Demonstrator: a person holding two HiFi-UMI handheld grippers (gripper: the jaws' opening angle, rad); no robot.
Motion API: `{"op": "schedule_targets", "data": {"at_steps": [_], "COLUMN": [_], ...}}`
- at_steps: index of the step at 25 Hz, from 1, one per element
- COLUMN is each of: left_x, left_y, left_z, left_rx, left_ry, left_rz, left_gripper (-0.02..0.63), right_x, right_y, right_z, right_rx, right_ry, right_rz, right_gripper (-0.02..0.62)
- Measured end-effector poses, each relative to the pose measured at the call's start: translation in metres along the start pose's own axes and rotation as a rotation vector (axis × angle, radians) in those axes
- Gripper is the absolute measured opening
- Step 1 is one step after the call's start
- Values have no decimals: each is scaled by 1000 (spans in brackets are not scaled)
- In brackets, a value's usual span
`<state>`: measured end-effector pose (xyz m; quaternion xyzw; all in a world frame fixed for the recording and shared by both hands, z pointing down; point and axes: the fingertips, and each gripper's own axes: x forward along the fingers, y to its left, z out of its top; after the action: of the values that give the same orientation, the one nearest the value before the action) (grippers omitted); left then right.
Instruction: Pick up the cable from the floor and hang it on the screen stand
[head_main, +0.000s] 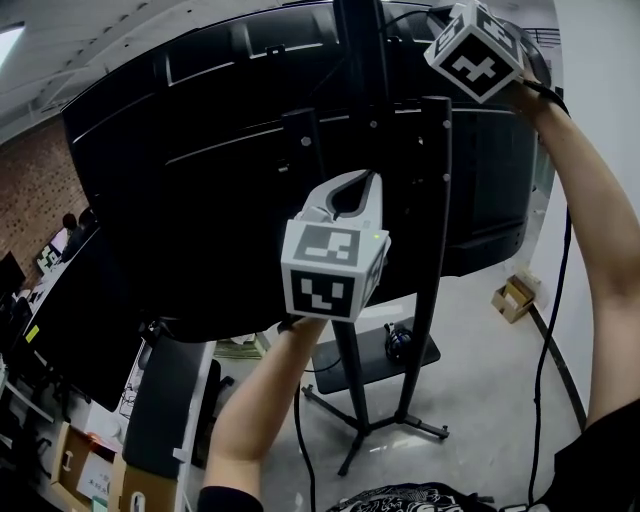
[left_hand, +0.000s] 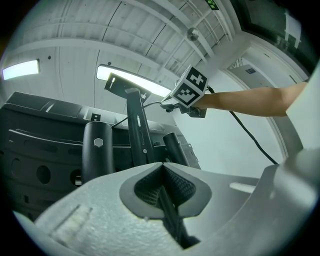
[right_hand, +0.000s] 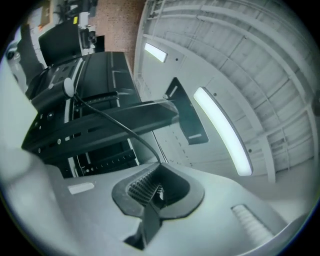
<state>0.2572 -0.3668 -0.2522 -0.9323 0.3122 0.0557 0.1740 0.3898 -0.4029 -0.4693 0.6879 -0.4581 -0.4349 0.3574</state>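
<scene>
I face the back of a large black screen (head_main: 200, 180) on its stand (head_main: 360, 60). My right gripper (head_main: 445, 20) is raised at the top of the stand's pole. It is shut on a thin black cable (right_hand: 121, 123) that runs from its closed jaws (right_hand: 160, 167) across the stand's top bracket (right_hand: 150, 112). The left gripper view shows the right gripper (left_hand: 167, 104) there too, with the cable (left_hand: 150, 104) leading to the stand (left_hand: 137, 130). My left gripper (head_main: 352, 180) points up at the stand's middle, shut (left_hand: 161, 167), with nothing seen between its jaws.
The stand's tripod feet (head_main: 400, 420) and a low shelf (head_main: 345, 365) are on the floor below. A cardboard box (head_main: 515, 295) lies by the right wall. A dark chair (head_main: 165, 400) and boxes (head_main: 90, 470) crowd the lower left. Another black cable (head_main: 565, 250) hangs beside my right arm.
</scene>
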Motion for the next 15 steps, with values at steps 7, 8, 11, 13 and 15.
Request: {"op": "schedule_targets", "data": {"at_steps": [7, 8, 11, 13, 15], "left_x": [11, 13, 16, 18, 20], "left_y": [-16, -20, -32, -36, -40], "left_z": [-1, -1, 0, -3, -7], "left_rx": [10, 8, -8, -8, -7], "left_ry": [14, 17, 21, 26, 34], "left_rz": [4, -2, -18, -16, -13], "left_gripper": [2, 2, 2, 2, 2], "right_x": [-5, -6, -9, -10, -9], "right_y": [-10, -7, 0, 12, 30], "right_z": [-48, -56, -80, -95, -109], "right_rx": [53, 71, 142, 180, 211], "right_ry": [31, 39, 56, 71, 100], "right_rz": [18, 31, 69, 99, 137], "right_gripper": [12, 12, 12, 12, 12]}}
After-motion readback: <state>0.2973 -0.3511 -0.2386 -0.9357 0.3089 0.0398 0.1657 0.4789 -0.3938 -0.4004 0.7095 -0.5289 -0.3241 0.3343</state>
